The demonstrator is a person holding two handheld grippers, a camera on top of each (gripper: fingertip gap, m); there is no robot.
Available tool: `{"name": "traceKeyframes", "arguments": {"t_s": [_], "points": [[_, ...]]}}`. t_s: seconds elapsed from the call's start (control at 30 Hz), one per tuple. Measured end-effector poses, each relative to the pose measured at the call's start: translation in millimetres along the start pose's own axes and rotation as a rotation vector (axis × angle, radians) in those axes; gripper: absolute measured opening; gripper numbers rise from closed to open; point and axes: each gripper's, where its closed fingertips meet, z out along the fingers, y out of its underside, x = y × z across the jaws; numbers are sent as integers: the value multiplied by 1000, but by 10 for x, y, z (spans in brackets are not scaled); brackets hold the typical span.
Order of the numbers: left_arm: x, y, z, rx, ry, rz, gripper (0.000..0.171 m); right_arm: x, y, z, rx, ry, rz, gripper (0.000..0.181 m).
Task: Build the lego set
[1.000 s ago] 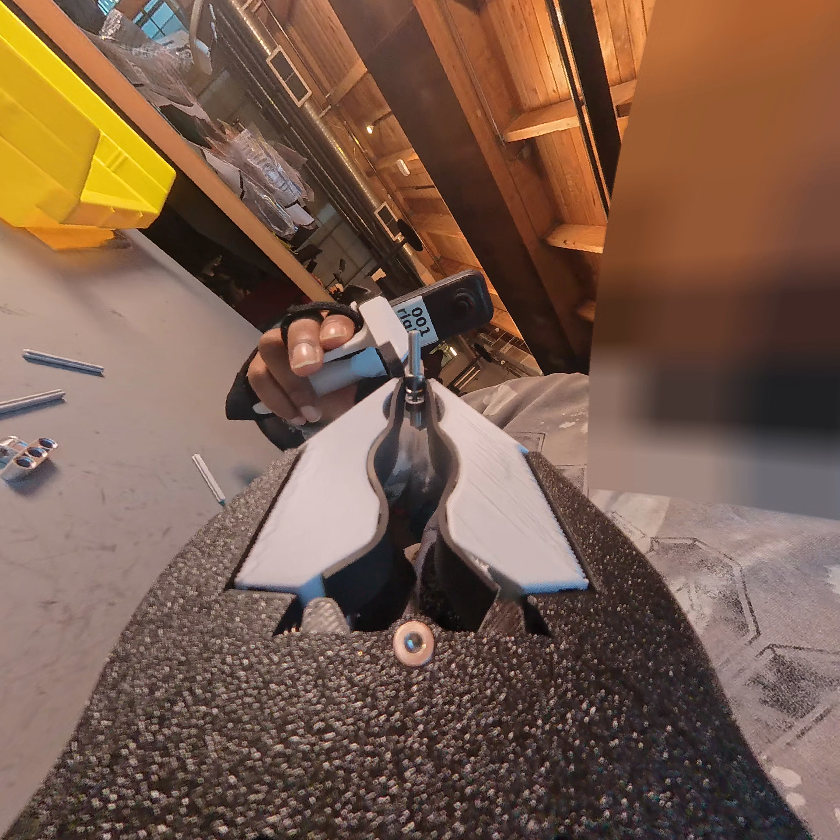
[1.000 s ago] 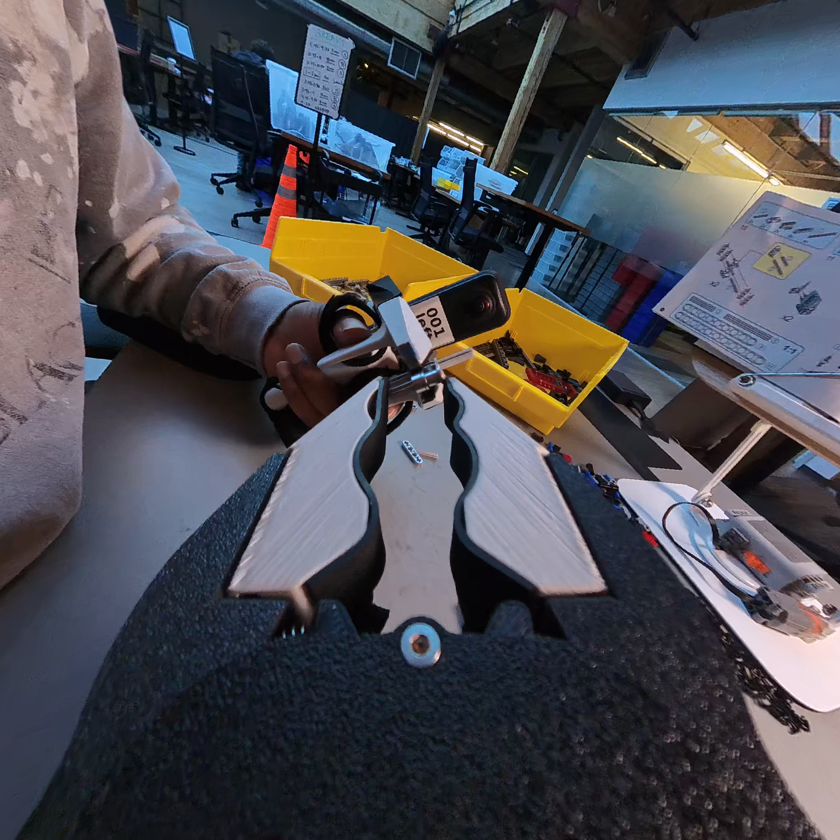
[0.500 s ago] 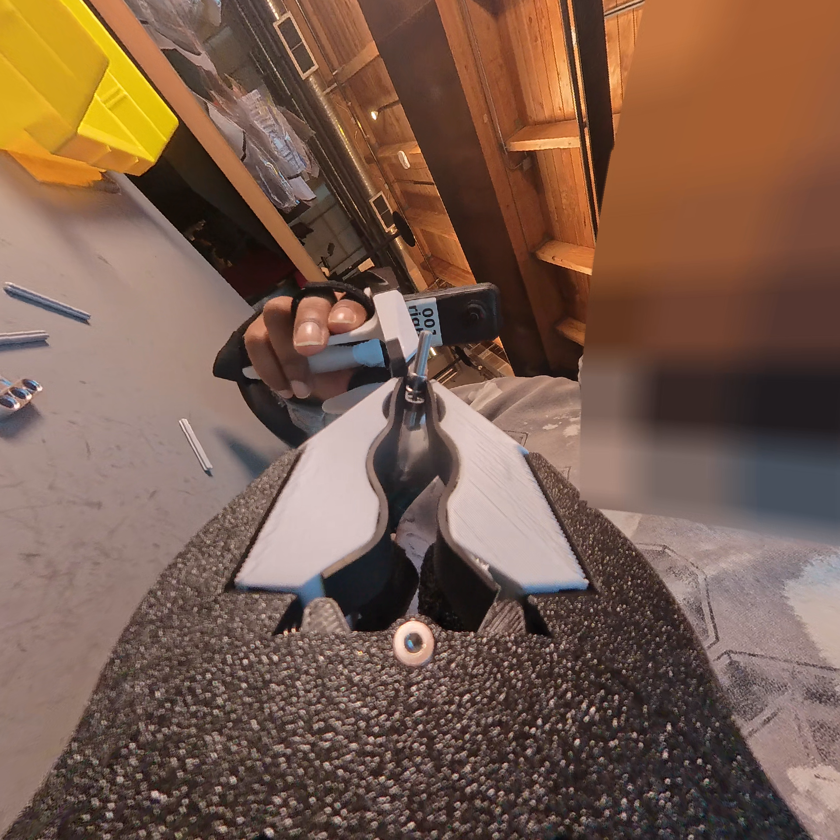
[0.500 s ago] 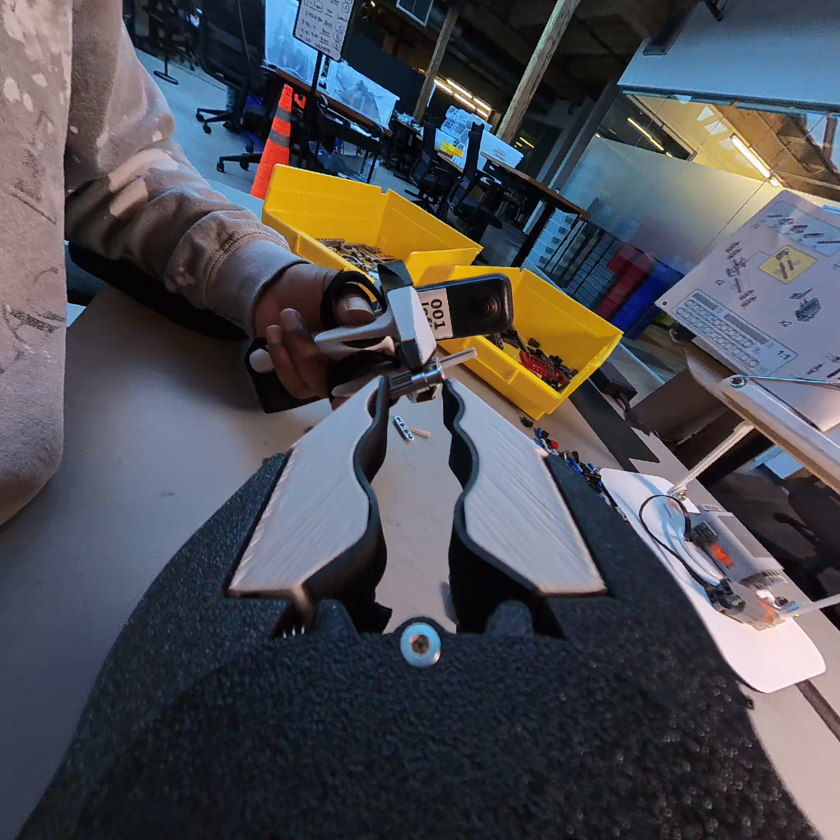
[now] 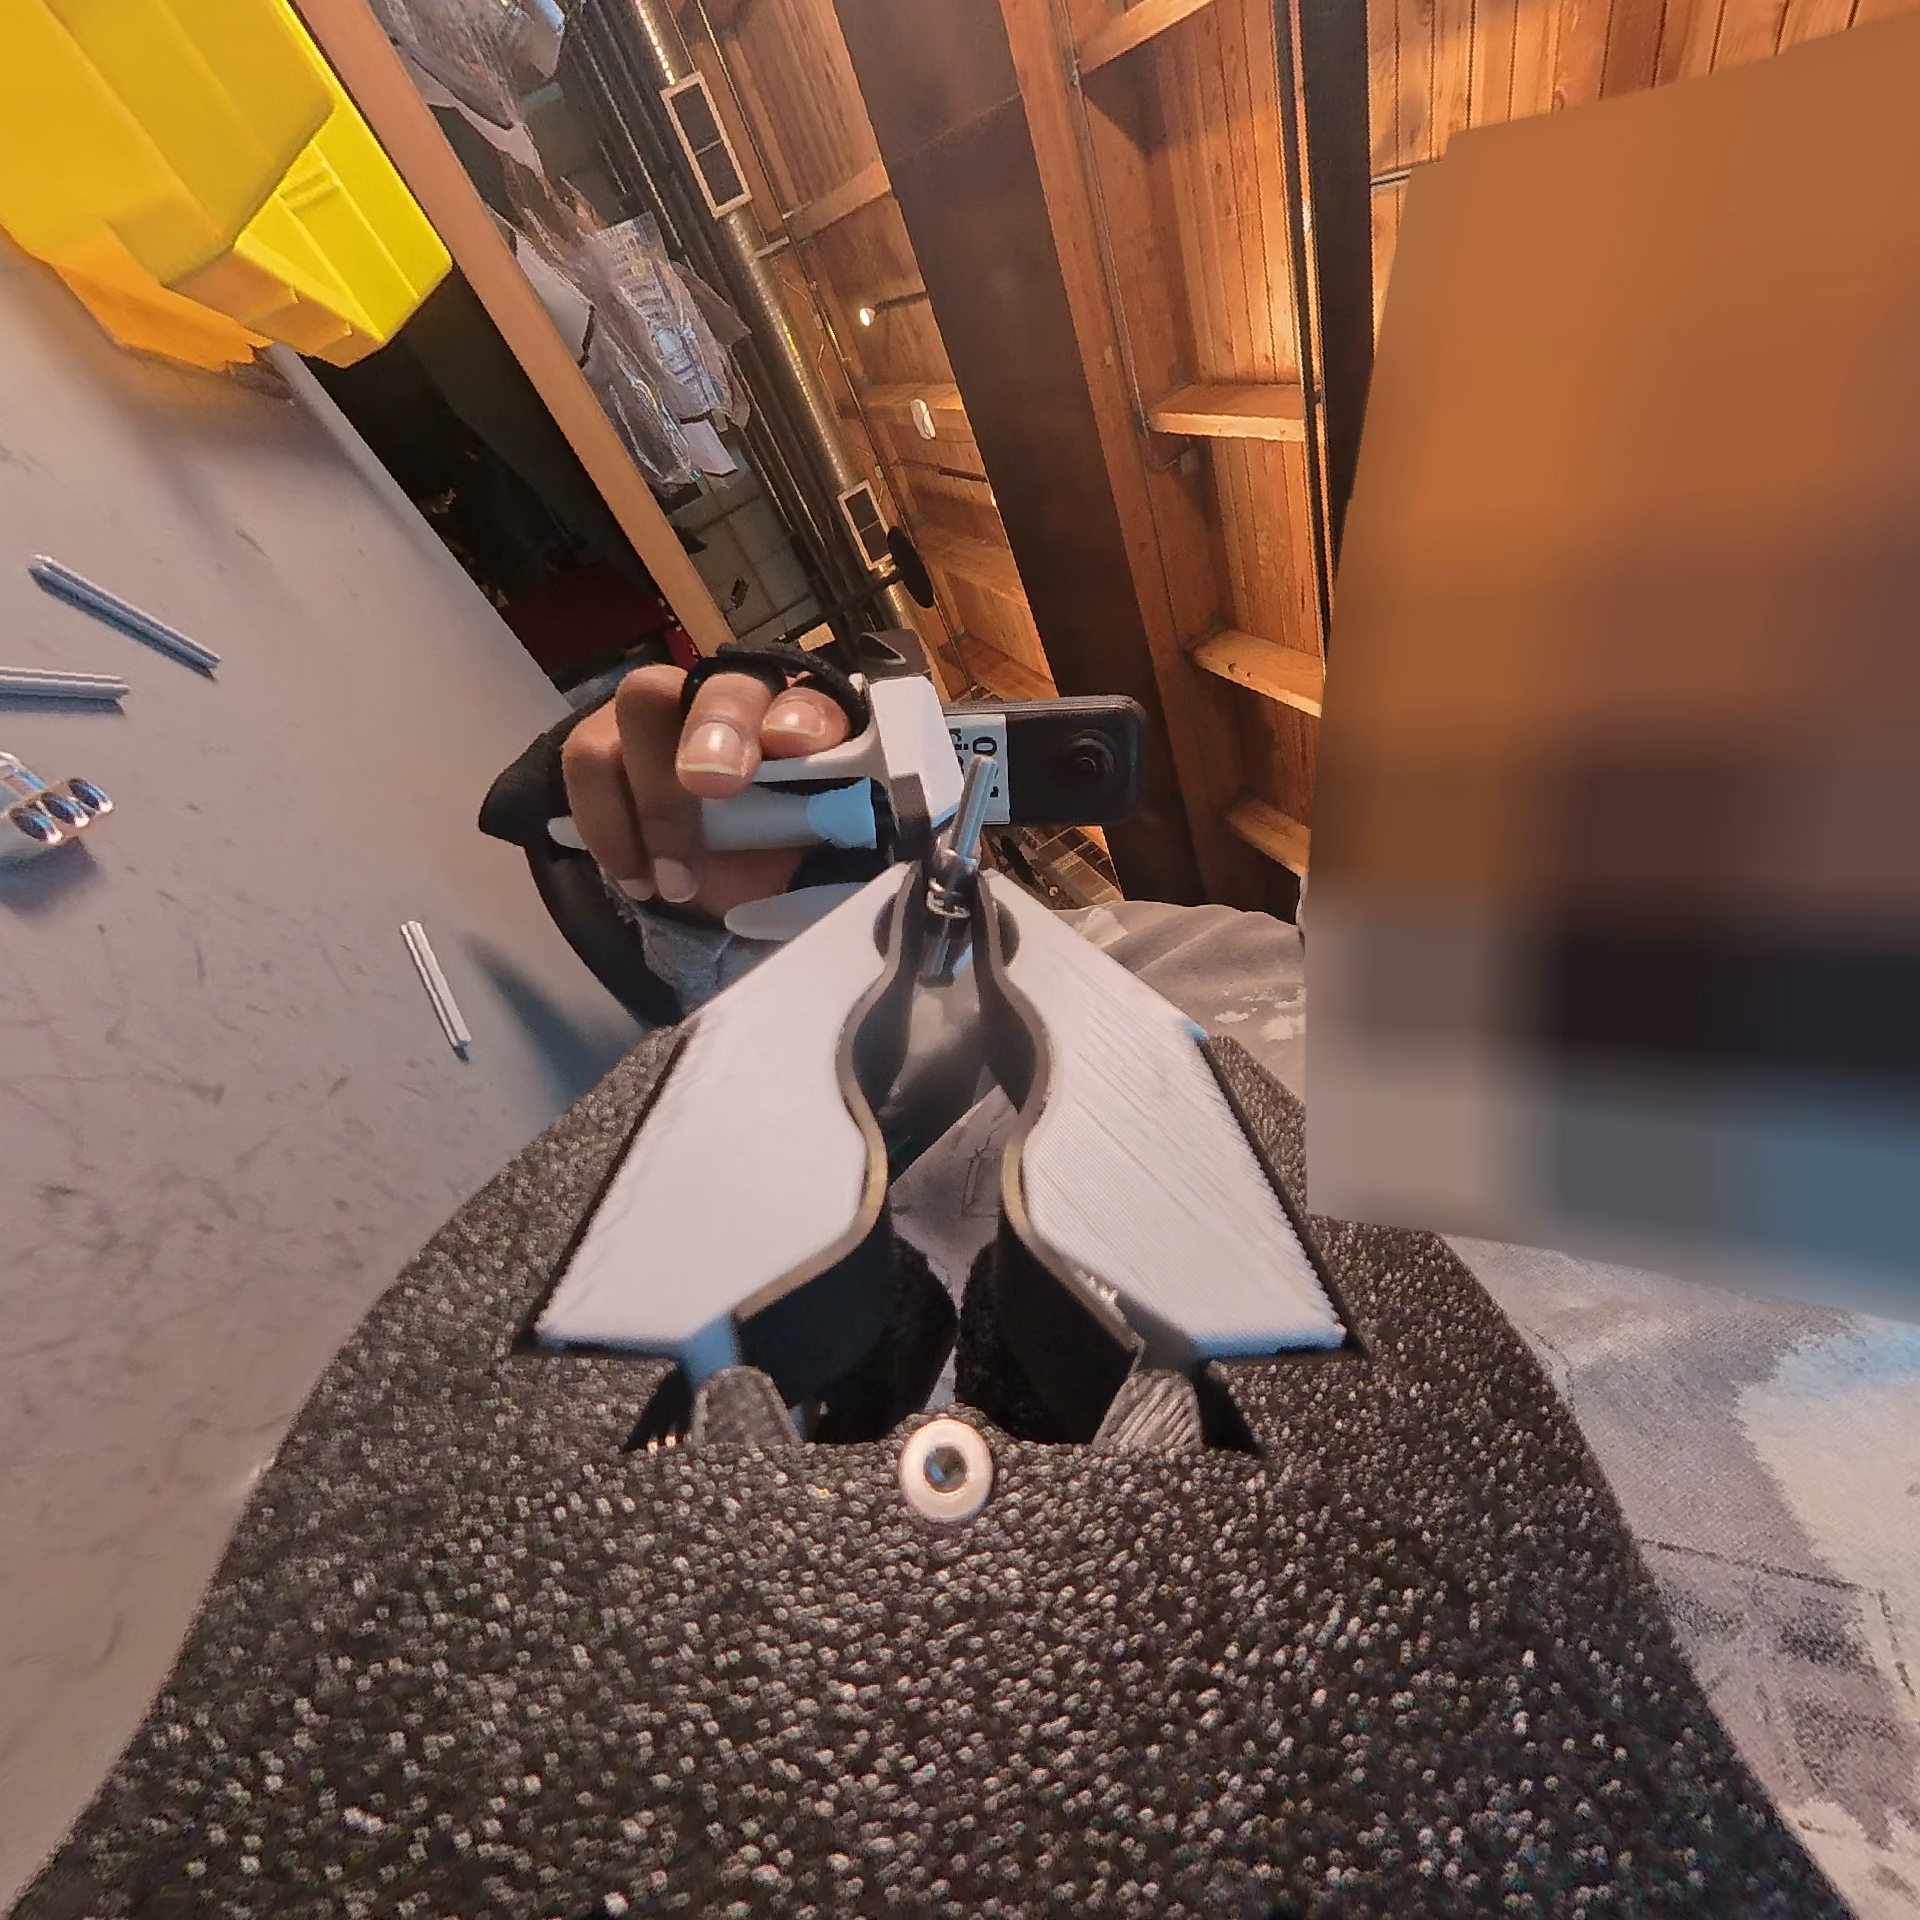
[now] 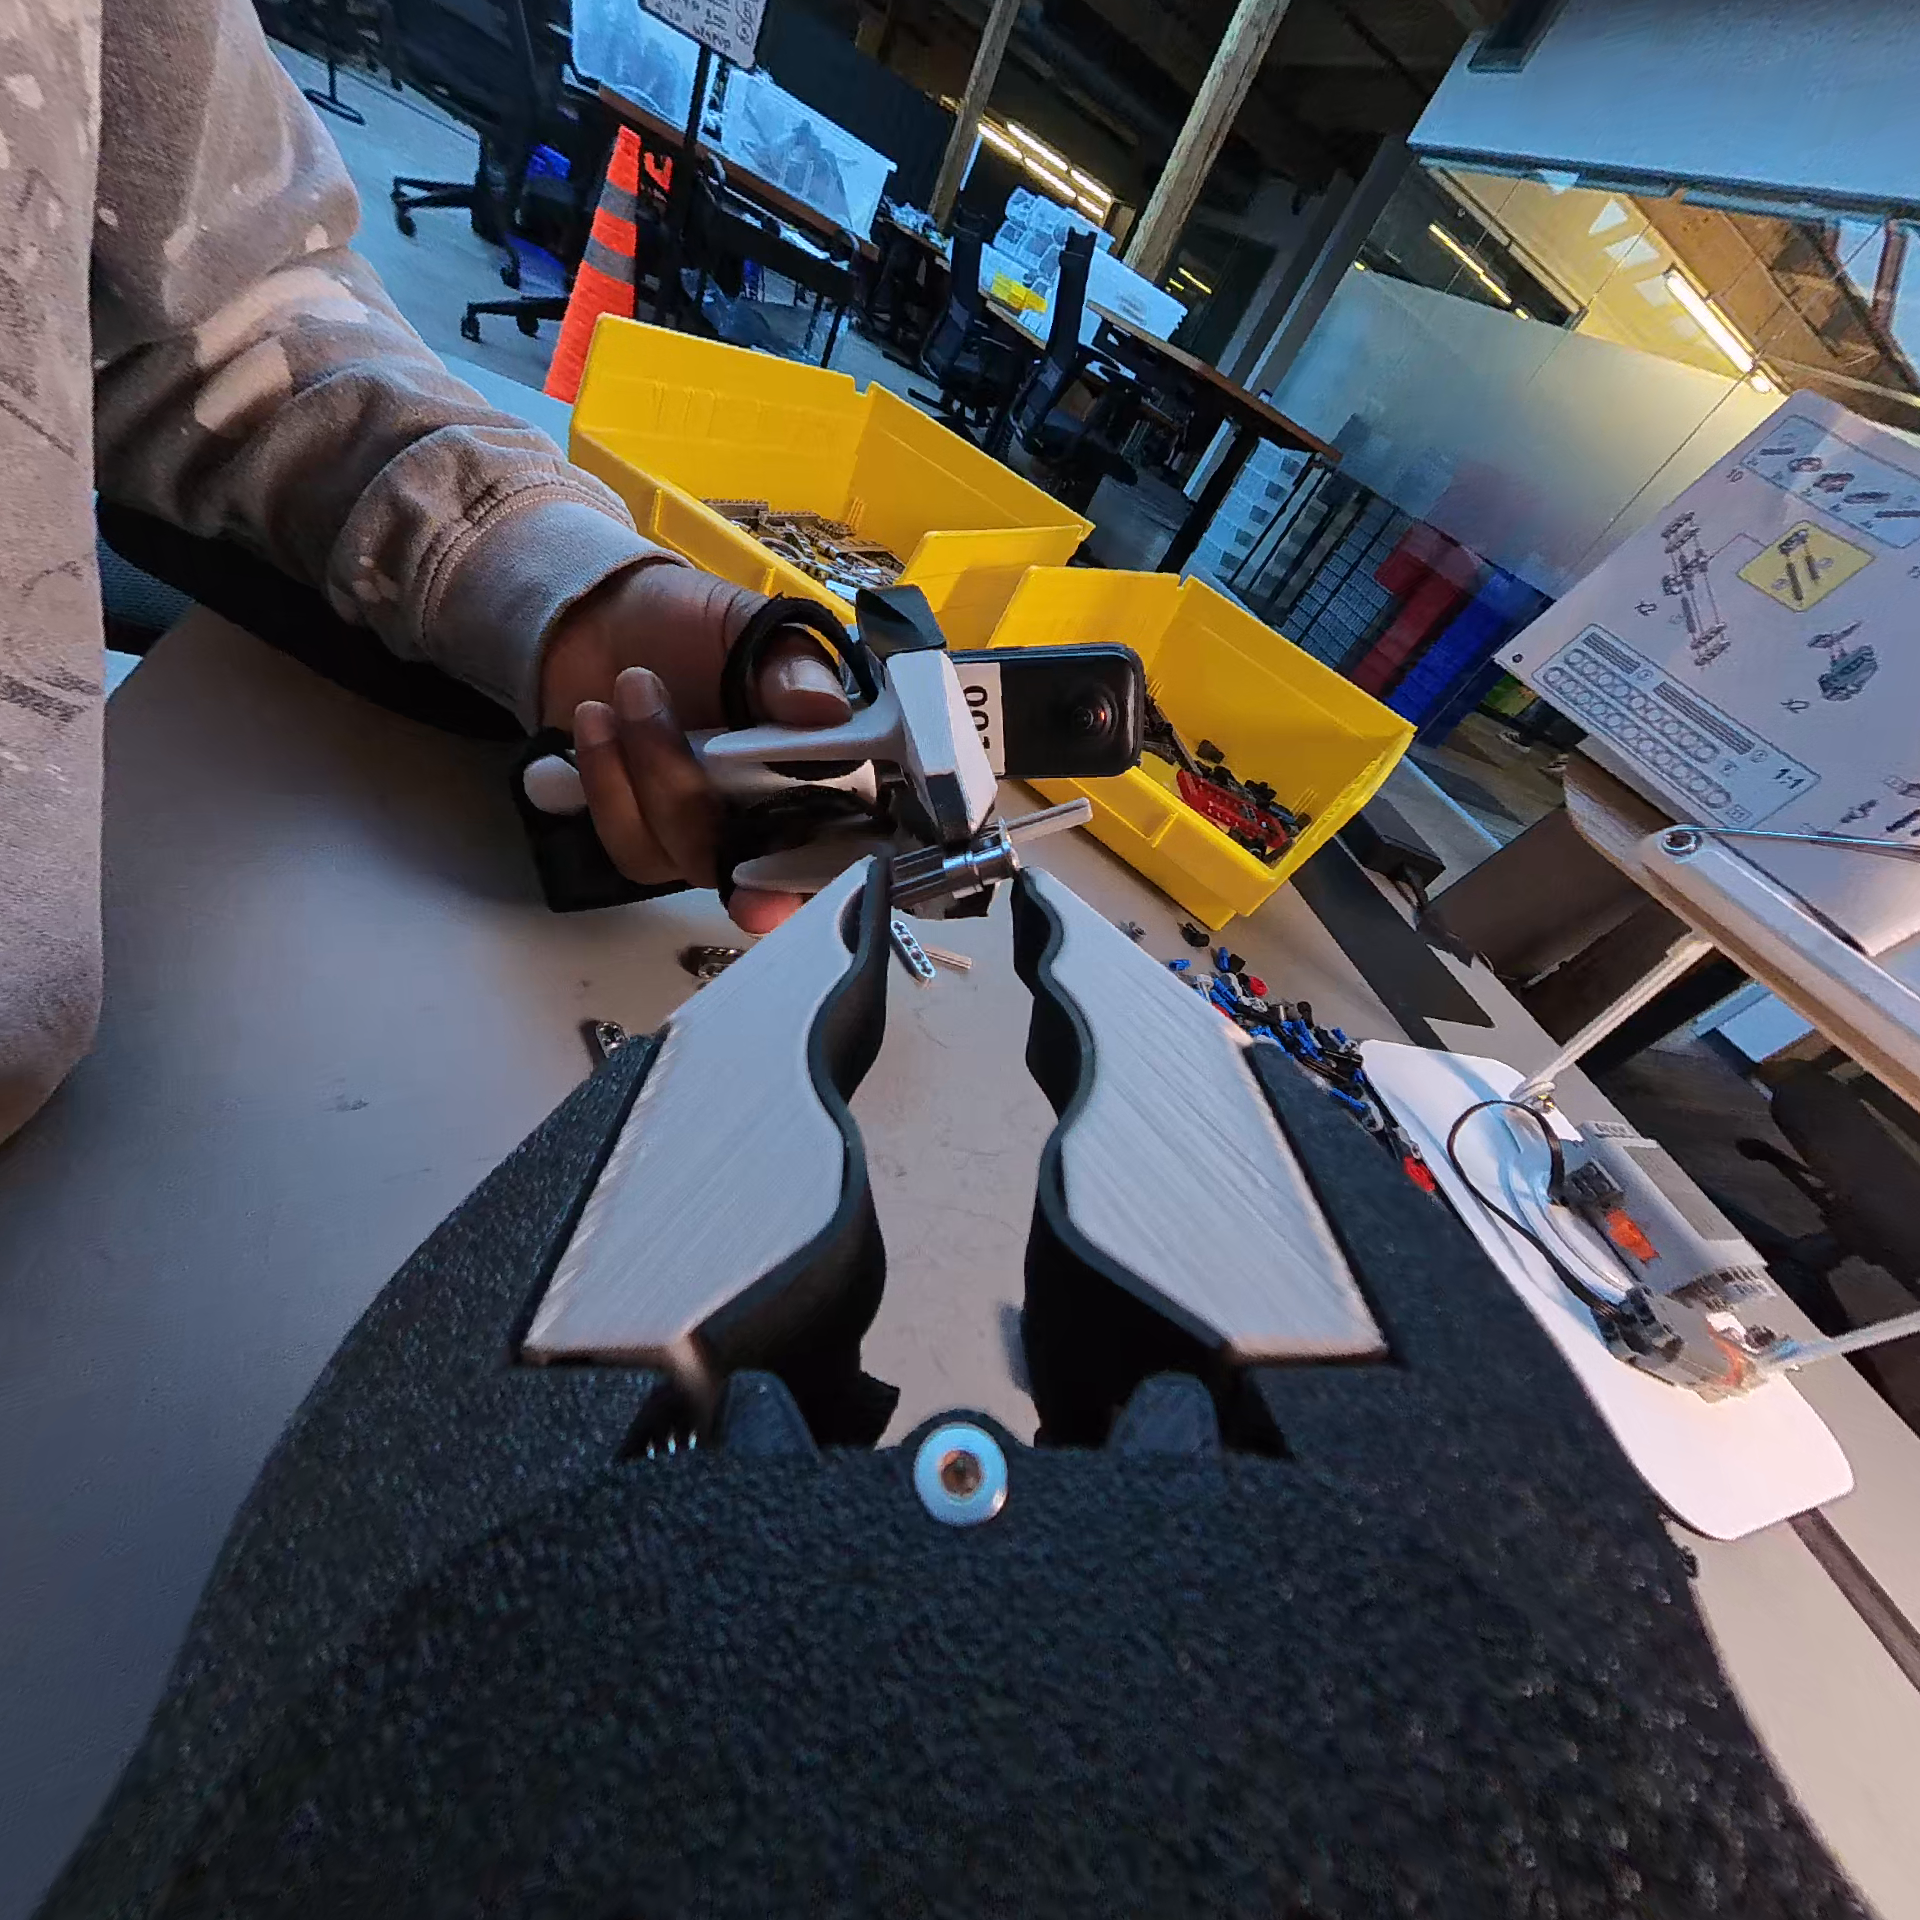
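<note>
My left gripper pinches a grey axle-and-bush assembly, axle pointing to 12 o'clock; my right gripper, jaws parted, straddles it.

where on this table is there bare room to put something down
Bare grey table between the sleeve and the right claw. Another bare patch below the short grey rod. Crowded: small parts beside the yellow bins and the white plate.

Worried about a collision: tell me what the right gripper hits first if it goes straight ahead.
Probably the small grey axle piece held in the left gripper, right at the right gripper tips. Depth is unclear; it may already touch.
</note>
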Motion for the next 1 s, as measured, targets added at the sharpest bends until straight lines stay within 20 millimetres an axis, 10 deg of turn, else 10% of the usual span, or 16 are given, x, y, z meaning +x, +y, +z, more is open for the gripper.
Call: {"name": "traceKeyframes", "arguments": {"t_s": [1.0], "points": [[-56, -36, -30, 68, 23, -79, 6, 24, 76, 26, -60, 45, -22, 21]]}}
